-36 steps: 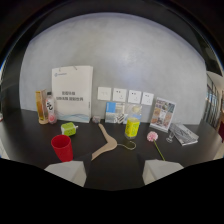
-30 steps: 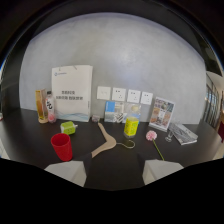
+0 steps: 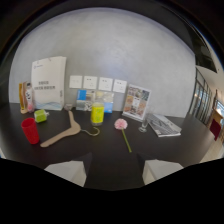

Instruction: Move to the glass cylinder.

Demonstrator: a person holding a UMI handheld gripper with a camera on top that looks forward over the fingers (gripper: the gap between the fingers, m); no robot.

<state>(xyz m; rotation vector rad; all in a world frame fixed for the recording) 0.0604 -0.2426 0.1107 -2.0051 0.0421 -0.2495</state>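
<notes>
Gripper view shows my gripper (image 3: 114,167) open and empty, with the upright glass cylinder (image 3: 97,113) of yellow liquid standing ahead, slightly left of frame centre, beyond the wooden hanger (image 3: 62,135).

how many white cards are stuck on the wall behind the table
4, in a row on the wall: first card, second card, third card, fourth card, above the yellow cup. None seem hidden.

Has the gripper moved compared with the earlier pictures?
Yes. The gripper has swung right: the white bag against the wall now sits further left in view, and the yellow glass too.
</notes>
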